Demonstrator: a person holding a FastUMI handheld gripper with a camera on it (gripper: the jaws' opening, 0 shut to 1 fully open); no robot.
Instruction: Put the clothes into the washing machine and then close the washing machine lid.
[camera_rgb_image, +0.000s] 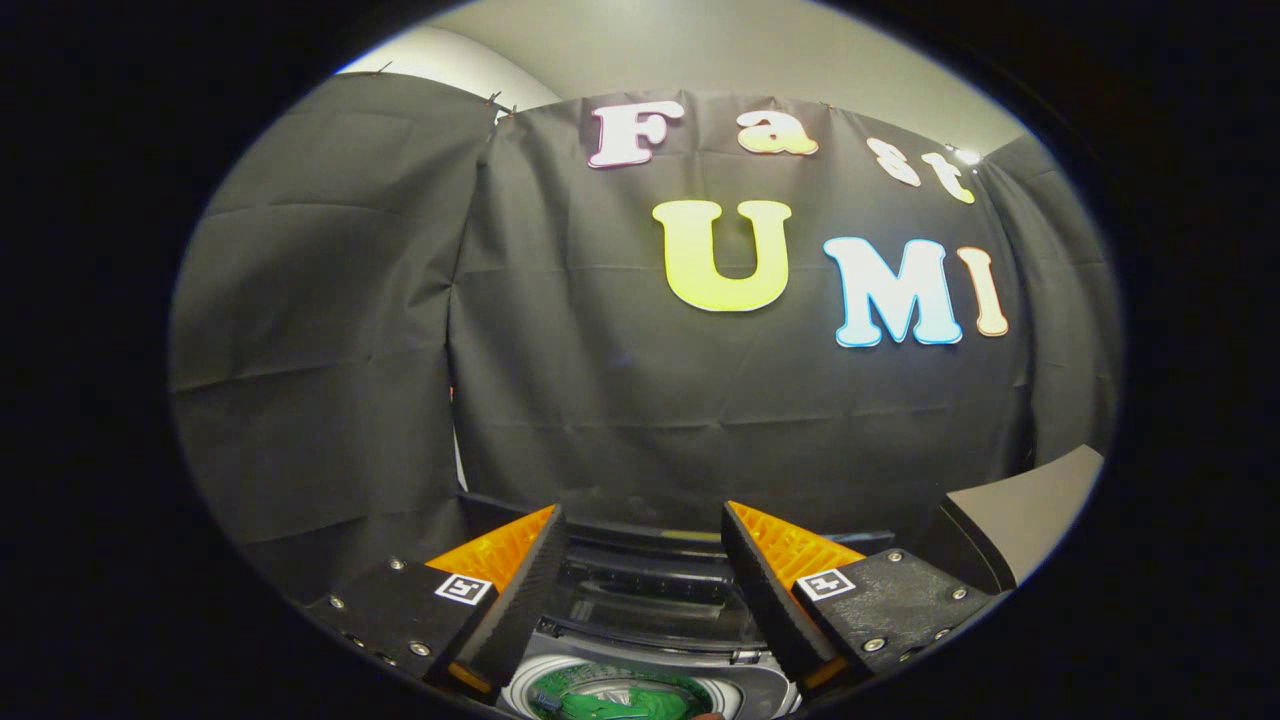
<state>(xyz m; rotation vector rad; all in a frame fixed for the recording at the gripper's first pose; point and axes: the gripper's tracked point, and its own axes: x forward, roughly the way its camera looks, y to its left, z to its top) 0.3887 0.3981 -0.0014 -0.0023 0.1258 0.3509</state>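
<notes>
Item: washing machine (650, 675), a top-loading unit, recorded low in the gripper view, between and just beyond the fingers. Its pale grey top deck framed a round drum mouth; the lid (655, 600), a dark panel with a glassy, see-through middle, stood raised behind that mouth, leaning back toward the booth's black cloth wall. Item: clothes (630, 700), a bright green fabric mass already inside the drum, below the deck rim, crumpled, with a small dark object lying on it that was too small to identify. Item: gripper (640, 590), held above the machine and looking out over it, fingers spread wide apart with nothing between them and no contact with lid or fabric. Item: counter (1030, 510), a grey-brown surface to the right of the machine, near its rear corner. Judgement on stage: loading appeared done, with the lid closing left to do. Handling note for that step: the lid seemed best reached from behind its upper free edge, with one finger hooked over the edge, not pinched on the smooth panel, which would likely slip. It ought then to be drawn forward and down toward the drum mouth in an arc about the rear hinge, slowly enough that it did not drop. It would be wise to check first that no green fabric lay over the deck rim, since a trapped fold would likely keep the lid from seating flat.
</notes>
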